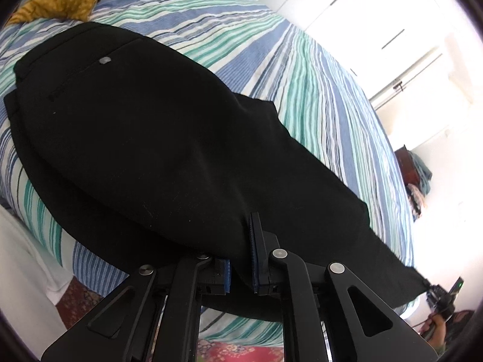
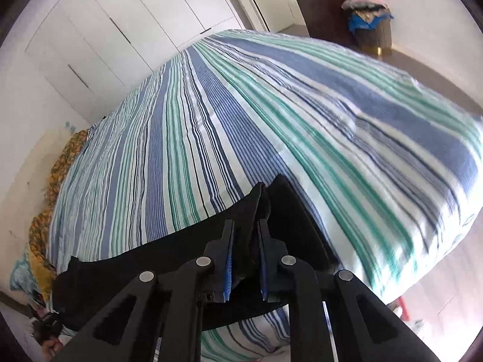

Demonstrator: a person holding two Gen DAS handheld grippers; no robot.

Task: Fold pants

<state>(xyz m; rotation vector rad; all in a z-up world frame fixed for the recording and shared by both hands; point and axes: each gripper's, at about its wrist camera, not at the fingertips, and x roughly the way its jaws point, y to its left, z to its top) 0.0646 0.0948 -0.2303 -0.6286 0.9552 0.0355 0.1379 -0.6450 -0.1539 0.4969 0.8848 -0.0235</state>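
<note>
Black pants flat on striped bedspread; left gripper clamped on their near edge, right gripper seemingly pinching a bunched hem; uneven lift risks slipped cloth, skewed fold.

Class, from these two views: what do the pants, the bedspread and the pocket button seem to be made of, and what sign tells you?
Pants: matte black woven cloth, probably a suiting fabric; it shows no sheen and drapes smoothly.
Bedspread: striped woven cotton, it seems; fine ribs and soft puckers show.
Button: grey with a dull shine, either metal or plastic; the look leaves it open.
</note>
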